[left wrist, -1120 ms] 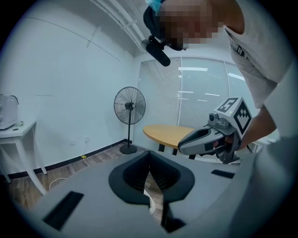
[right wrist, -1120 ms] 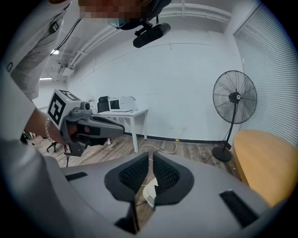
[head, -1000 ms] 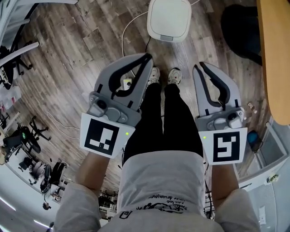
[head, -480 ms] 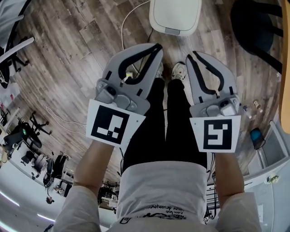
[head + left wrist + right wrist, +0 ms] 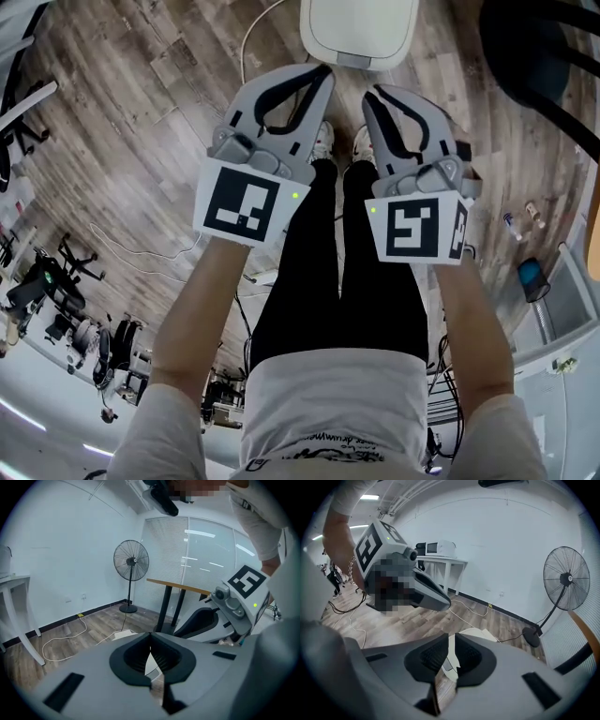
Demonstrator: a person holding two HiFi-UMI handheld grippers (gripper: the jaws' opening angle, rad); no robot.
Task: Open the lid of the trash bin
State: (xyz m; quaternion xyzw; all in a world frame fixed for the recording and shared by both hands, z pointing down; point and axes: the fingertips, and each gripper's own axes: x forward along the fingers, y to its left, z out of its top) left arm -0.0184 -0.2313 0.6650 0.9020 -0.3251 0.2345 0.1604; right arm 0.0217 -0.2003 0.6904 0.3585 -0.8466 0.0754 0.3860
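Observation:
The white trash bin (image 5: 359, 28) stands on the wooden floor just beyond the person's shoes, its lid down. My left gripper (image 5: 324, 73) points at its near edge from the left, its tips meeting with nothing in them. To the right of it hangs my right gripper (image 5: 371, 94), its jaws only a narrow slit apart and empty. In the left gripper view the bin (image 5: 123, 633) shows just past the left gripper (image 5: 150, 635). In the right gripper view the bin (image 5: 476, 633) lies beyond the right gripper (image 5: 452, 635). Neither gripper touches the bin.
A white cable (image 5: 248, 37) runs across the floor left of the bin. A black chair (image 5: 544, 47) stands at the right. A standing fan (image 5: 131, 562) and a wooden desk (image 5: 178, 587) are beyond the bin, and a white table (image 5: 440, 559) stands by the wall.
Both grippers have sunk and moved forward toward the bin, and they now hang closer together. The right one has rolled, so its marker cube faces more upward.

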